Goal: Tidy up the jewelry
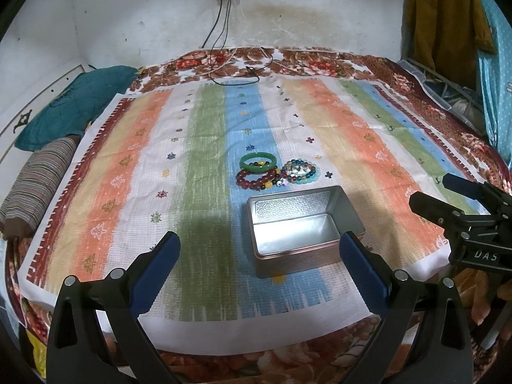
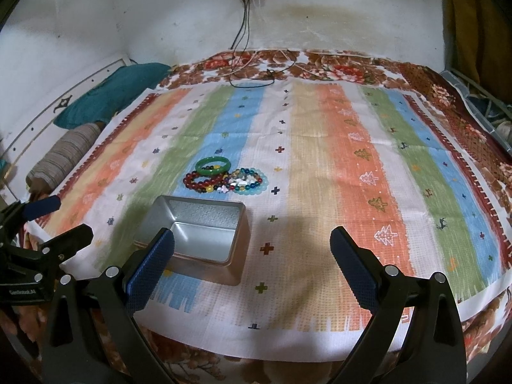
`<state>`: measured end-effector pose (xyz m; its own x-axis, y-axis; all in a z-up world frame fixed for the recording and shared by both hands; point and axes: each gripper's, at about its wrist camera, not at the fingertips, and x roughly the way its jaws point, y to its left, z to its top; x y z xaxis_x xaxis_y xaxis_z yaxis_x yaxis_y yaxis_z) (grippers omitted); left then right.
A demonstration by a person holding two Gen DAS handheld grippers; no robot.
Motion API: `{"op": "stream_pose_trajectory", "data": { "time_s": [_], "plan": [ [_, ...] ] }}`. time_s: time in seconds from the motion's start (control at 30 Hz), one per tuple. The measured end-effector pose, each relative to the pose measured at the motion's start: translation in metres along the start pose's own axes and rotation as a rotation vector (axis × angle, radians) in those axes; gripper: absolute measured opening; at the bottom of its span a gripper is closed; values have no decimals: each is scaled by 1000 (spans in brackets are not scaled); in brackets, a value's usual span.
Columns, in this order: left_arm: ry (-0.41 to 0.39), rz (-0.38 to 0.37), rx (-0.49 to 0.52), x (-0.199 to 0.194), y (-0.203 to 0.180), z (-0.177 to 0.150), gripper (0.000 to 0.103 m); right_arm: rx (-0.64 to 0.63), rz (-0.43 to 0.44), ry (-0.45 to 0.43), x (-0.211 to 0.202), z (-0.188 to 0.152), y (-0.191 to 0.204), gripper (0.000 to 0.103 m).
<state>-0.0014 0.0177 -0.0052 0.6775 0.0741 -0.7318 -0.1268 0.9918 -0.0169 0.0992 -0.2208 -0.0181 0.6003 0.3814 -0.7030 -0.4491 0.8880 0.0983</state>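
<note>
Hovering with jaws spread wide and empty, the left gripper [image 1: 259,246] and right gripper [image 2: 252,243] face a rectangular silver metal tin [image 1: 304,220]; beyond lie heaped bead bracelets [image 1: 278,174]. Only the left view shows hanging mustard cloth [image 1: 448,9].

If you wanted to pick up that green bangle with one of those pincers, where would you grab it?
Probably the far rim of the green bangle, coming down from above with one finger inside the ring and one outside. It lies flat on top of the pile, and its near edge overlaps the red beads, so the far arc looks clearest. Both the left gripper and right gripper are open and empty.
</note>
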Motion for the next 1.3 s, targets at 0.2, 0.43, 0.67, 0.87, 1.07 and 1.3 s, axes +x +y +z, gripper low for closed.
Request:
{"op": "stream_pose_trajectory", "data": {
  "time_s": [0.2,0.43,0.67,0.87,1.07,1.3],
  "plan": [
    [9,7,-24,2,8,1,97,-5,-3,4,1,1,0,99],
    [44,24,-58,11,15,10,97,-9,-5,26,9,14,-2,99],
    [71,54,-62,24,12,26,97,-21,-5,51,21,27,2,99],
    [97,47,-110,39,22,48,97,-38,9,78,35,41,4,99],
    [146,39,-164,56,32,62,97,-34,37,106,48,55,1,99],
    [156,65,-142,69,28,76,97,-21,55,147,63,63,0,99]
  ]
}}
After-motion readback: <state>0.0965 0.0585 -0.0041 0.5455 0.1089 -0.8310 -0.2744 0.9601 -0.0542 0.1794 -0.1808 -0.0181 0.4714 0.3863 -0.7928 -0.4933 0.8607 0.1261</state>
